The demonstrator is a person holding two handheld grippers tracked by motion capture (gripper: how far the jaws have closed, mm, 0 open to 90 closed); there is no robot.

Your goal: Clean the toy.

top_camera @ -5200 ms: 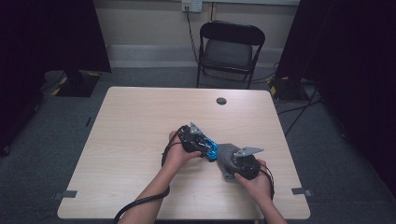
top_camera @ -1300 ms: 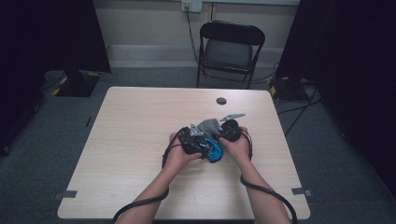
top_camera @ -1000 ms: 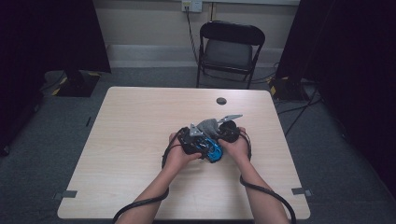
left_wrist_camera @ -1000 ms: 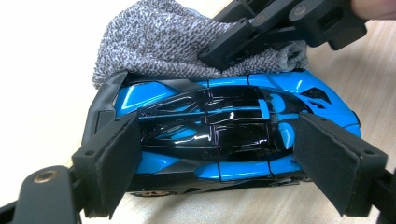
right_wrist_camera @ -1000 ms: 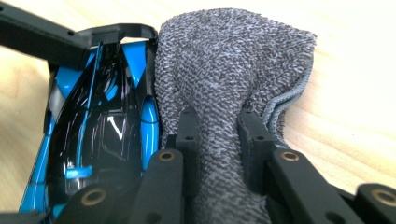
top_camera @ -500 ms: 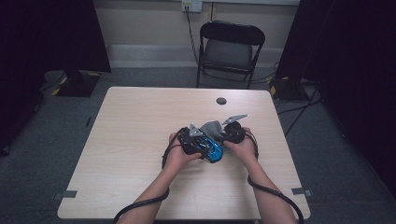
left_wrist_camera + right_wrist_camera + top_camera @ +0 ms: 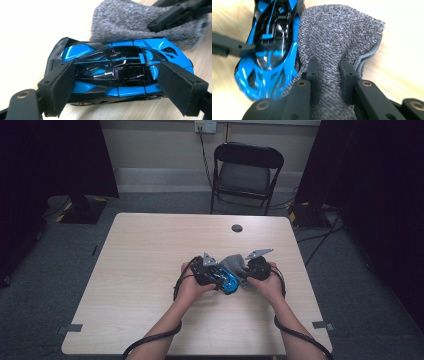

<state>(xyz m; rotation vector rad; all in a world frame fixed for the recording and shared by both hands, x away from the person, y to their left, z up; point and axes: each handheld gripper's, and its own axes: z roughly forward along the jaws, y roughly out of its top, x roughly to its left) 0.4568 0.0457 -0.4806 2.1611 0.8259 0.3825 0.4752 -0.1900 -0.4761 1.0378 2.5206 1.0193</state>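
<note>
holding the blue toy car (image 7: 120, 75) by nose and tail, the left gripper (image 7: 117, 82) has its pads pressed on both ends, car low over the table (image 7: 150, 270). right gripper (image 7: 328, 75) pinches a grey cloth (image 7: 337, 35) (bunched up) touching the car's side.

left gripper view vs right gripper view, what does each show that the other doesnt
Left gripper view: the left gripper clamped on the blue toy car, one pad on each end, seen side on. Right gripper view: the right gripper pinching a fold of the grey cloth bunched between its jaws. Both: car and cloth side by side on the wooden table, touching.
</note>
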